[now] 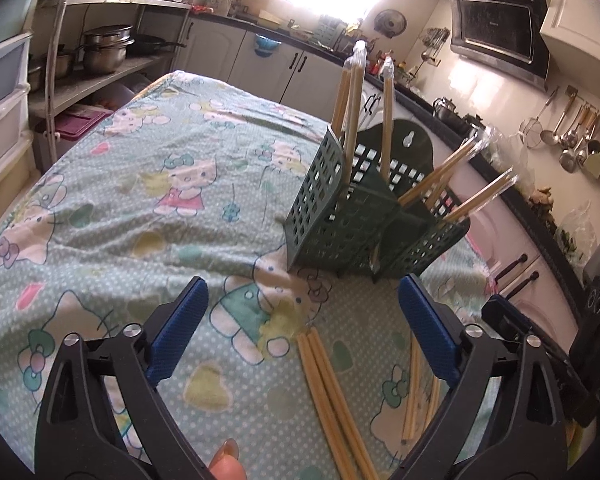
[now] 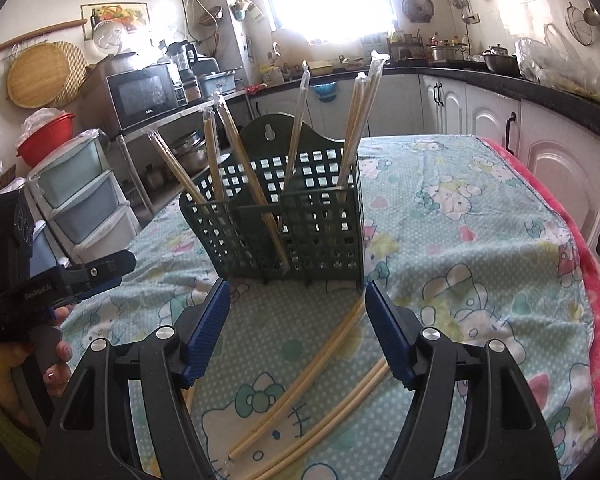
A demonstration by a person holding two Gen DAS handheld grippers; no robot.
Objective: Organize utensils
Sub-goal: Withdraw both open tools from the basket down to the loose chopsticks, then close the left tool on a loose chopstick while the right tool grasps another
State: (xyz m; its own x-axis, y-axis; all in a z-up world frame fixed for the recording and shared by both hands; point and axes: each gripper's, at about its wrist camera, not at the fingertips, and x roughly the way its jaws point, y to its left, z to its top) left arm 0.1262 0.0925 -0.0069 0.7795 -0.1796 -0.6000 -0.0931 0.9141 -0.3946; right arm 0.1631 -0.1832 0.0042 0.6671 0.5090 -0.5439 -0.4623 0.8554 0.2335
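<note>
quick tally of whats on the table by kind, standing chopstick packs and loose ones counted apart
green holder: 1
packs standing in the holder: 6
loose packs lying in front of it: at least 2, partly hidden
total: at least 9

1. Left gripper [image 1: 302,306]: black plastic arms with triangular cut-outs and two flat fingers faced with ribbed blue pads [image 1: 180,330].
2. Round silver screws sit at the arm pivots.
3. Right gripper [image 2: 297,320]: the same build, with black arms, blue ribbed pads [image 2: 208,330] and silver screw heads.
4. In the right wrist view the left gripper's black body carries small white lettering, too small to read, and a grey handle.
5. The hand [image 2: 54,364] on that handle has glossy nails.
</note>
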